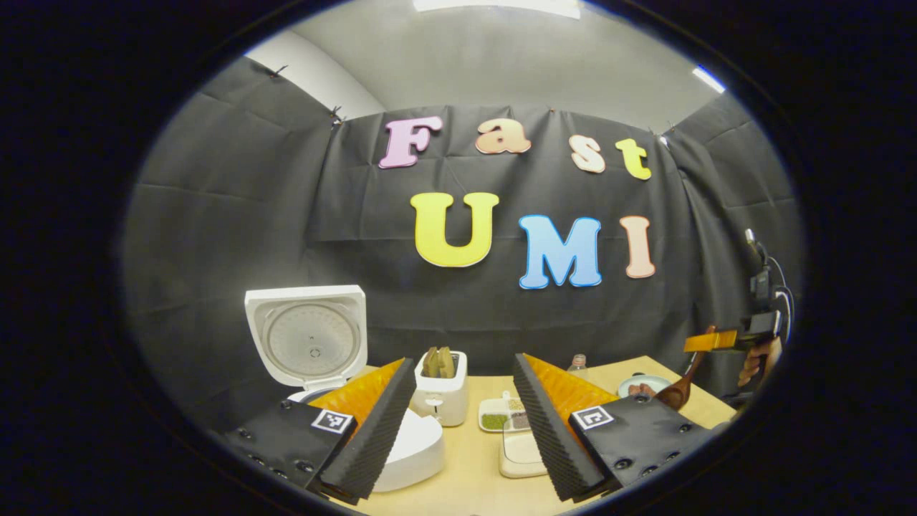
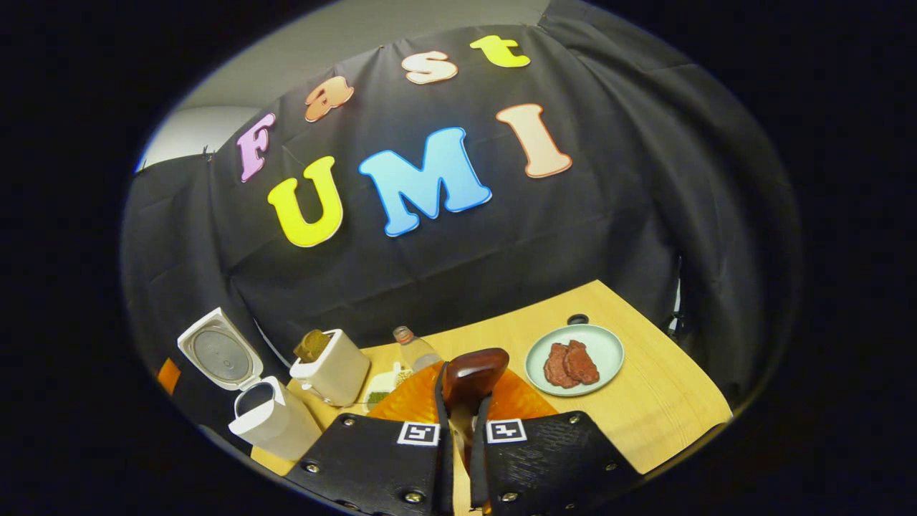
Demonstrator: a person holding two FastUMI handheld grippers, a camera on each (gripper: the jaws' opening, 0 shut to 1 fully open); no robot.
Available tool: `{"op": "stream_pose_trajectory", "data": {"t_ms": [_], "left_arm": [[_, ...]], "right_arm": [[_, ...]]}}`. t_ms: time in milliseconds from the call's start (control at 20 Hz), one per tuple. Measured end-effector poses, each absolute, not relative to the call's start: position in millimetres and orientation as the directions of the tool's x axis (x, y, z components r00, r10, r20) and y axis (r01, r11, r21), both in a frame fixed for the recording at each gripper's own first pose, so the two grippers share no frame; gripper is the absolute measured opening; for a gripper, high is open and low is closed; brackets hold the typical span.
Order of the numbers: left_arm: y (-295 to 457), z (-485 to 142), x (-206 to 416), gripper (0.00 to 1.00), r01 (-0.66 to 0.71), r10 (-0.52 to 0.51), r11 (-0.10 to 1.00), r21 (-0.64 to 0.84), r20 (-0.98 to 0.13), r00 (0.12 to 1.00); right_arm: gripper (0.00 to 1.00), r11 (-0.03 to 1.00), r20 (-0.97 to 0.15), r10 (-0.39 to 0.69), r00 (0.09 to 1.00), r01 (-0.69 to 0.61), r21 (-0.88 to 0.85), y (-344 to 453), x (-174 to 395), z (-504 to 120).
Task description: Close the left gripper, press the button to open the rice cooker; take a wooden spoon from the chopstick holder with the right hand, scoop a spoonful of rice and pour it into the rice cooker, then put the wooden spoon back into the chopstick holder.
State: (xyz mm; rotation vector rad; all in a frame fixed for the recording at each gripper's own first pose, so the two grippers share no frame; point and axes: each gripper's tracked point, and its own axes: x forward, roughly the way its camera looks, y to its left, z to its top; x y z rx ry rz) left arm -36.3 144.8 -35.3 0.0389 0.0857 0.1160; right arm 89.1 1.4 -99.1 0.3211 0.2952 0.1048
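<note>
Left tool (image 1: pixel 464 423) wide open, holding nothing, above counter (image 1: pixel 473 480) near rice cooker (image 1: pixel 401 448), lid up, at counter's left end. Right tool (image 2: pixel 458 430) clamped on wooden spoon (image 2: pixel 473 373), bowl raised over counter. Chopstick holder (image 2: pixel 335 369) just beside cooker. Plate (image 2: pixel 605 351) with meat slices toward far right corner.

A light wooden table (image 2: pixel 645 401) carries everything. In the right gripper view, a pale green plate (image 2: pixel 605 351) of reddish meat slices sits at 2 o'clock. From there, running toward 9 o'clock, come a small clear bottle (image 2: pixel 415 350), a white chopstick holder (image 2: pixel 337 373) and the open white rice cooker (image 2: pixel 276 426). In the left gripper view, a divided white tray (image 1: pixel 501 414) of grains lies just right of the holder.
</note>
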Motion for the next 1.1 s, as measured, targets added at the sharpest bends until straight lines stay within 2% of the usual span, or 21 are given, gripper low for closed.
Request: {"op": "stream_pose_trajectory", "data": {"t_ms": [200,450,1100], "left_arm": [[160,-36,-42,0.92,-0.108,0.111,0.993,0.042,-0.080,0.991],[184,-49,-48,0.92,-0.107,0.113,0.992,0.059,-0.101,0.988],[222,-79,-54,0.95,-0.096,0.103,0.994,0.054,-0.151,0.983]], "right_arm": [[0.09,0.943,-0.243,0.212,0.946,-0.133,0.304,52,103,-87],[0.09,0.951,-0.310,0.262,0.914,-0.189,0.246,114,126,-127],[0.10,0.973,-0.465,0.196,0.864,-0.229,-0.016,168,160,-244]]}}
